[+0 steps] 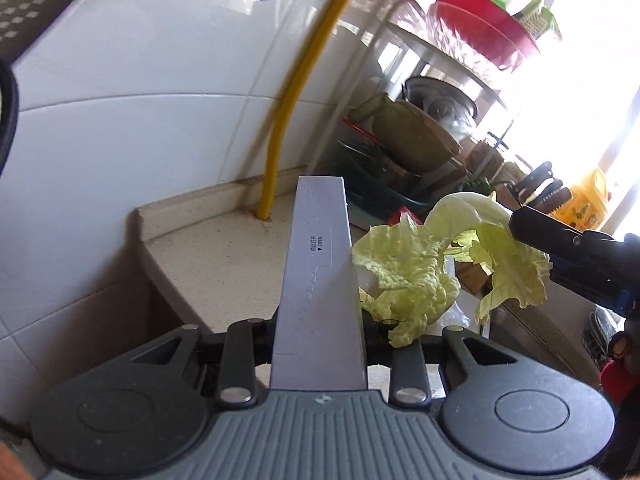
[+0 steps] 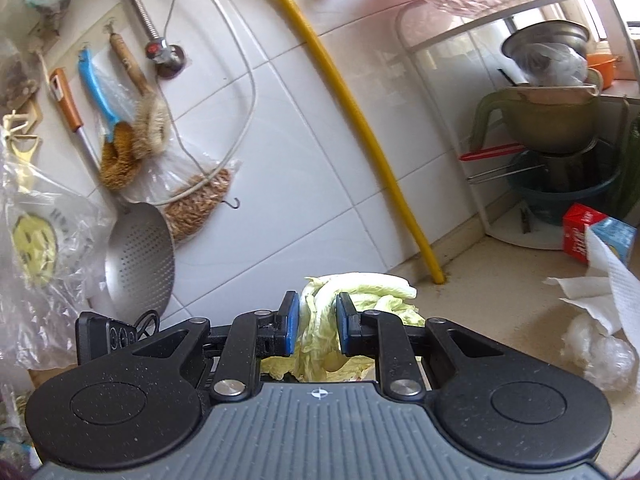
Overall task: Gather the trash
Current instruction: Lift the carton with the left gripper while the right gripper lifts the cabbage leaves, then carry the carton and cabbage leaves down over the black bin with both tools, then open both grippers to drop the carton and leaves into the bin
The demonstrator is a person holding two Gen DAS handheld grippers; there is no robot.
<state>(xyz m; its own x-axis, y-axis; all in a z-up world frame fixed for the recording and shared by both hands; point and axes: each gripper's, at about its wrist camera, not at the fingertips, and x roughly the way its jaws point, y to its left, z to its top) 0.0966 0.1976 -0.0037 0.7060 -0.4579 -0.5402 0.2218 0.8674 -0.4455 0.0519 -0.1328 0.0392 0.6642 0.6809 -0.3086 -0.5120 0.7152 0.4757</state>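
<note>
A white-tiled kitchen wall [image 2: 304, 152] and a speckled tabletop [image 1: 224, 248] frame the scene, a yellow pipe [image 2: 352, 120] running down to the surface. My left tool [image 1: 319, 320] clamps a flat silvery carton [image 1: 318, 280], its pads apparently hidden behind it. My right tool [image 2: 316, 324] grips a limp cabbage leaf [image 2: 320, 332] above the tabletop; crumpled paper towel [image 2: 600, 284] lies nearby.

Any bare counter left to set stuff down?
Yes: the counter between the yellow pipe and the paper towel, and the corner left of the pipe in the left wrist view. It is crowded right of that: the red and blue carton, crumpled plastic, and the rack.
</note>
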